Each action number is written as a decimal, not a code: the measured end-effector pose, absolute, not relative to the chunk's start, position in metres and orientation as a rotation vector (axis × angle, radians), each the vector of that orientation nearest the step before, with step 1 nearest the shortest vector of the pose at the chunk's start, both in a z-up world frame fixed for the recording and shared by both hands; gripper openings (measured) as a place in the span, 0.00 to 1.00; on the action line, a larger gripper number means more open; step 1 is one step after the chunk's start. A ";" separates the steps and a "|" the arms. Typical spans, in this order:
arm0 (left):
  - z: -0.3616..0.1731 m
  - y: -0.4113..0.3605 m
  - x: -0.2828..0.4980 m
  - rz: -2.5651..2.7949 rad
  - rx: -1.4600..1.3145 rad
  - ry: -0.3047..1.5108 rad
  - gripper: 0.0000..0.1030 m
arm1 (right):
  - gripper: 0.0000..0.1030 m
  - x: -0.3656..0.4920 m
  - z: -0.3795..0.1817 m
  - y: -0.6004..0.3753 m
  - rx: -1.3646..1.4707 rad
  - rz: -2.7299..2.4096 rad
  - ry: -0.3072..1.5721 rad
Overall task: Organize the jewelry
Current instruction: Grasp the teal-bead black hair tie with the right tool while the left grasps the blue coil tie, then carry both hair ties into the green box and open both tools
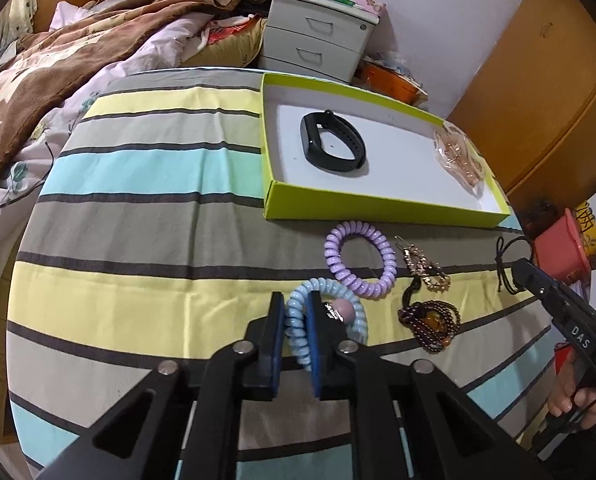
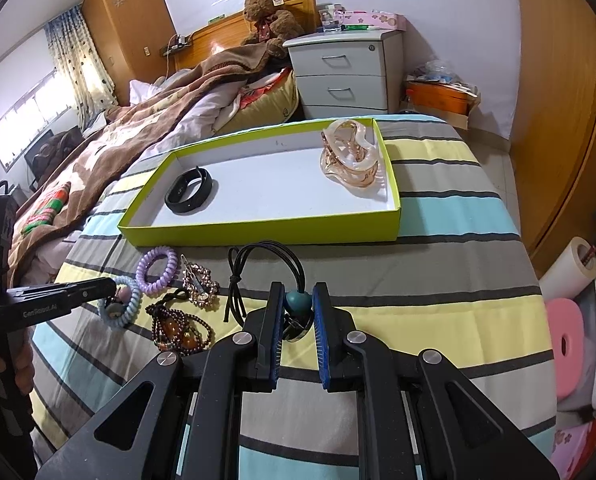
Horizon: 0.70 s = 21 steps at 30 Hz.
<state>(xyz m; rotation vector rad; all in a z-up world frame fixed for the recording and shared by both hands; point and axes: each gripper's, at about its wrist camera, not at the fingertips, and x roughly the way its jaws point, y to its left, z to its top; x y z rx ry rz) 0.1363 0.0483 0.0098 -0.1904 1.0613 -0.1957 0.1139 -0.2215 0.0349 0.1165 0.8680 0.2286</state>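
Covering the worktop (image 2: pixel 437 216), striped cloth — bed (image 2: pixel 146 132) upper left; left gripper (image 1: pixel 296 320) clamps blue coil tie (image 1: pixel 353 300), right gripper (image 2: pixel 298 308) a teal-beaded tie (image 2: pixel 298 302).

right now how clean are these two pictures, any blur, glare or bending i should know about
Left wrist view: fisheye bends the striped cloth into arcs, corners go dark, and the pale blue coil hair tie in the left gripper looks slightly soft. Right wrist view: same bending, the window is blown out white, while the green tray and right gripper are sharp.
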 end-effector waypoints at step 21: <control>0.051 0.043 0.115 -0.241 -0.223 0.957 0.10 | 0.14 0.105 0.052 -0.224 0.120 0.234 0.825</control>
